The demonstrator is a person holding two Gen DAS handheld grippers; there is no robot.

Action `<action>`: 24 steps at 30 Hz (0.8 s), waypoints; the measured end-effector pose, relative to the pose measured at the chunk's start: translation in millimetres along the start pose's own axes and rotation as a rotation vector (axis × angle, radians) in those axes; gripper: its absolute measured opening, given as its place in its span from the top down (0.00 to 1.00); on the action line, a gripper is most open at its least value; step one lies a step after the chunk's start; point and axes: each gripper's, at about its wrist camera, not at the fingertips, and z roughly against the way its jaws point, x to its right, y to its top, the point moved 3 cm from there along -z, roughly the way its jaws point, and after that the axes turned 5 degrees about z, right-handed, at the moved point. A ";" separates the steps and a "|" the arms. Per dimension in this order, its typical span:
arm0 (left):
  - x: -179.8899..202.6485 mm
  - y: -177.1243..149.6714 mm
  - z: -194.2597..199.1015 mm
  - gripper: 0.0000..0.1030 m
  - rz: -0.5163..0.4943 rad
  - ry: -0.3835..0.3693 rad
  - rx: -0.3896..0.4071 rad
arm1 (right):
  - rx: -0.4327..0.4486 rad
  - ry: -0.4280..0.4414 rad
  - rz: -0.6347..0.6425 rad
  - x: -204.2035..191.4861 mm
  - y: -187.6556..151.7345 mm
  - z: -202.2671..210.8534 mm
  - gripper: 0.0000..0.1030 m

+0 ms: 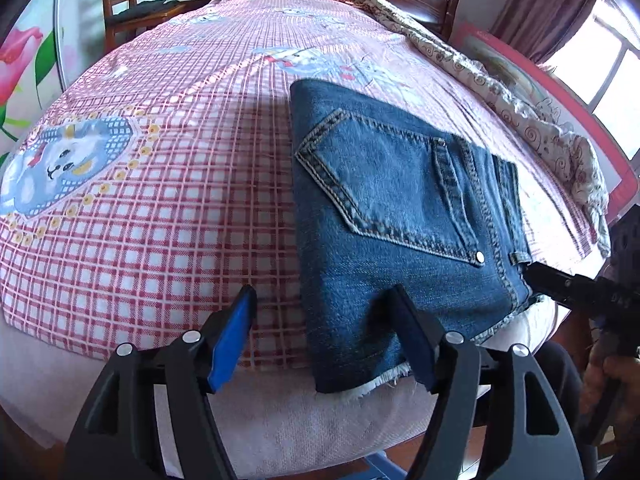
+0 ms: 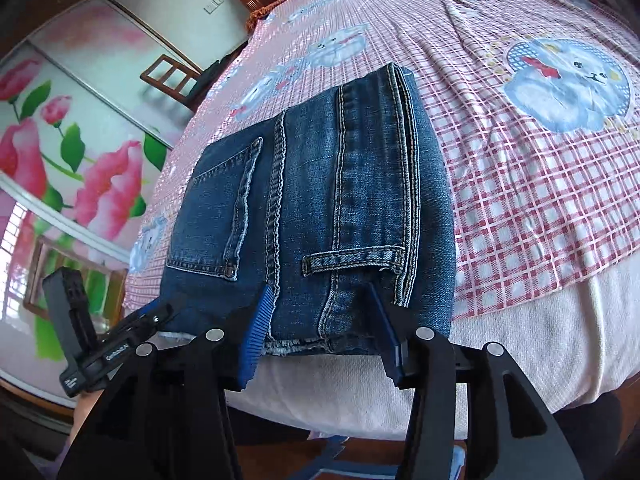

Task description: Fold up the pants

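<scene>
The folded pants (image 1: 400,216) lie flat on the sheet (image 1: 168,216), close to the near edge of the bed (image 1: 280,428). The left gripper (image 1: 324,332) sits at the near left corner of the pants, with one finger over the cloth and one over the sheet. The right gripper (image 2: 320,320) sits at the near right corner. A rumpled blanket (image 1: 520,112) lies far right. A chair (image 1: 120,4) stands past the bed's far left corner.
</scene>
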 end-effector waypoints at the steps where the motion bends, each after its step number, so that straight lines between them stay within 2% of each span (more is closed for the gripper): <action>1: -3.2 3.7 3.6 0.33 -0.008 0.006 0.015 | -0.005 -0.001 0.003 -0.5 -1.3 0.0 0.53; 2: -6.9 12.3 9.3 0.34 -0.016 0.006 0.036 | -0.007 0.004 0.006 0.5 -2.0 -0.3 0.53; 5: -17.1 47.3 14.3 0.32 -0.006 -0.069 0.057 | 0.000 0.021 0.008 -1.1 0.6 -4.3 0.53; 7: -20.9 72.0 4.7 0.32 -0.007 -0.103 0.030 | 0.005 0.019 0.008 2.0 1.8 -2.7 0.53; 9: -21.5 97.6 -14.5 0.32 0.016 -0.162 -0.024 | 0.007 0.014 0.014 1.5 -1.5 0.1 0.53; 11: -23.2 113.8 -39.1 0.33 0.054 -0.181 -0.088 | 0.010 0.023 0.007 0.9 -2.9 1.2 0.53; 14: -22.7 119.5 -71.2 0.39 0.100 -0.204 -0.171 | 0.014 0.046 -0.009 3.5 -3.2 0.6 0.53; 16: -16.6 119.6 -76.3 0.39 0.103 -0.214 -0.159 | 0.017 0.057 -0.012 6.1 -2.7 0.7 0.53; 18: -11.2 118.5 -79.3 0.57 0.110 -0.235 -0.178 | 0.027 0.071 -0.015 7.7 -2.4 3.0 0.53; 20: -5.1 117.3 -81.8 0.58 0.104 -0.210 -0.184 | 0.032 0.097 -0.028 11.2 -0.4 8.7 0.53; 22: 2.6 115.3 -83.7 0.61 0.056 -0.171 -0.175 | 0.069 0.119 -0.055 14.9 3.5 23.2 0.52; 23: 5.4 114.5 -84.0 0.61 0.045 -0.161 -0.170 | 0.108 0.121 -0.073 20.6 7.9 34.8 0.50; 24: 4.8 116.0 -83.9 0.61 0.044 -0.159 -0.167 | 0.126 0.122 -0.084 25.4 12.0 42.0 0.44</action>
